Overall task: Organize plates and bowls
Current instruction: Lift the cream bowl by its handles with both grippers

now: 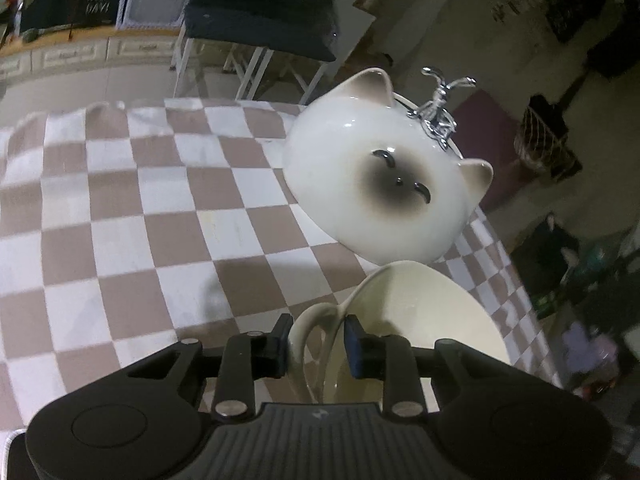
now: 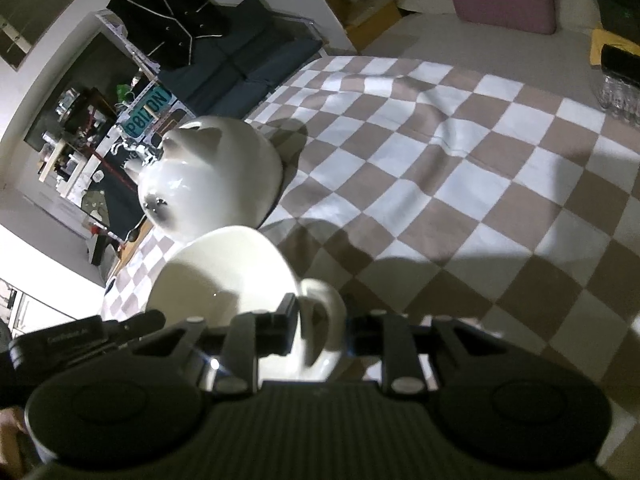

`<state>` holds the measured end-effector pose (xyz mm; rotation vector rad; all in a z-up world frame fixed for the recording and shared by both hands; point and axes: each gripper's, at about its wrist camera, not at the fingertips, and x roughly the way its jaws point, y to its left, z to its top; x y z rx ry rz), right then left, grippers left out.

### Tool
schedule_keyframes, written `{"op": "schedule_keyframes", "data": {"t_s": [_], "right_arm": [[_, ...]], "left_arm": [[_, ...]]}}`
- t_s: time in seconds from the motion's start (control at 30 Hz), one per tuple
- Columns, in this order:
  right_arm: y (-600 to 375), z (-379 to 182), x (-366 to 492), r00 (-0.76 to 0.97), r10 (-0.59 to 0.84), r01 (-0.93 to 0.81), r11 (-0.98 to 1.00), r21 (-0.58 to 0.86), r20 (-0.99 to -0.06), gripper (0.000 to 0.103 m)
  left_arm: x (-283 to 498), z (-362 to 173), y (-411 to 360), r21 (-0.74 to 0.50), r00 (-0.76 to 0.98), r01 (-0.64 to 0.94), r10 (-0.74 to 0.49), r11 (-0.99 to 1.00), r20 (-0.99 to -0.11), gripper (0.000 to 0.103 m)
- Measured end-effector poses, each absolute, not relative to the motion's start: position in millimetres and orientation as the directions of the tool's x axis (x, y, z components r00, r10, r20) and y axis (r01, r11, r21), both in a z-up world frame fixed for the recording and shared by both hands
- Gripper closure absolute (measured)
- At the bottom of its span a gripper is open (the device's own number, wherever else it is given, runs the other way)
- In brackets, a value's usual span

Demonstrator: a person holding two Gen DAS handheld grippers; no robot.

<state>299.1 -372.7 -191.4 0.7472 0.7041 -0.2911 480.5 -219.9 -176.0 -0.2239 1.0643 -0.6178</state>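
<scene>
The cream two-handled bowl is held off the checkered tablecloth by both grippers, 1 on each loop handle. In the left wrist view, the left gripper has its jaws clamped on the bowl's near handle: one pad sits outside the loop, the other blue-faced pad sits just inside the rim. In the right wrist view, the right gripper is closed on the opposite handle, with the loop pinched between its 2 pads. The bowl's pale outer wall faces this camera.

The cat-face bowl stands on edge just beyond the held bowl, its underside with dark muzzle and 2 tan ears turned toward the left camera. It leans in a chrome wire rack (only the rack's top shows behind the bowl). From the right wrist view the same cat-face bowl appears directly behind the held bowl; whether the 2 touch cannot be told.

The tablecloth of brown and white squares is wrinkled at its far edge. A dark cushioned chair stands past the table. The tip of the left gripper shows at the lower left of the right view.
</scene>
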Motion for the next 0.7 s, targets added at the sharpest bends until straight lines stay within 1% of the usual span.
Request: {"op": "schedule_keyframes", "data": {"t_s": [0.13, 0.33, 0.5, 0.7], "right_arm": [[-375, -192, 297, 0.743, 0.014, 0.467, 0.705, 0.533, -0.669, 0.076], [-372, -190, 295, 0.749, 0.0, 0.434, 0.755, 0.491, -0.662, 0.077], [-369, -183, 290, 0.751, -0.014, 0.416, 0.787, 0.456, -0.66, 0.077], [-361, -165, 279, 0.768, -0.016, 0.394, 0.799, 0.454, -0.64, 0.076]], "left_arm": [[475, -173, -224, -0.419, 0.362, 0.4, -0.56, 0.815, -0.745, 0.074], [467, -169, -225, -0.385, 0.385, 0.434, -0.554, 0.815, -0.738, 0.075], [457, -161, -222, -0.386, 0.387, 0.447, -0.564, 0.807, -0.73, 0.077], [441, -137, -206, -0.396, 0.414, 0.437, -0.572, 0.807, -0.708, 0.077]]}}
